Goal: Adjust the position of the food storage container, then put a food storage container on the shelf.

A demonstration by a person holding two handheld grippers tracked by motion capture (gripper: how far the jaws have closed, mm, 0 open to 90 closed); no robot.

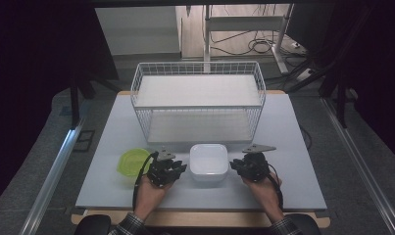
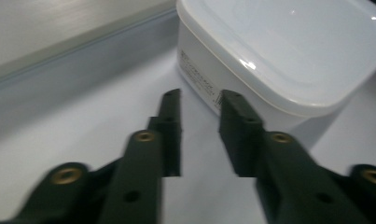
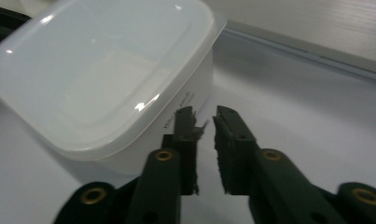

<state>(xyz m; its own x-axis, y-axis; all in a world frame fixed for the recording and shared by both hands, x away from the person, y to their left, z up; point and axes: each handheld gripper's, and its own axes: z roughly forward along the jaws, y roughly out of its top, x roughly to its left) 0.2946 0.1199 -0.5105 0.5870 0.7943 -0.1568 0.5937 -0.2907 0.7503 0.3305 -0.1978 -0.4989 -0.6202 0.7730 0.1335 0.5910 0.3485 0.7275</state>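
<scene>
A white square plastic container (image 1: 209, 164) with its lid on sits on the table near the front edge. My left gripper (image 1: 182, 169) rests just left of it, held by a hand. In the left gripper view the two black jaws (image 2: 199, 100) stand apart with nothing between them, their tips close to the container's side wall (image 2: 279, 51). My right gripper (image 1: 233, 168) lies just right of the container. In the right gripper view its jaws (image 3: 204, 114) show a narrow gap with only bare table in it, next to the container (image 3: 106, 70).
A white wire basket (image 1: 197, 100) with a shelf inside stands at the back middle of the grey table (image 1: 293, 147). A round green lid or dish (image 1: 131, 161) lies left of my left gripper. Dark curtains and floor cables surround the table.
</scene>
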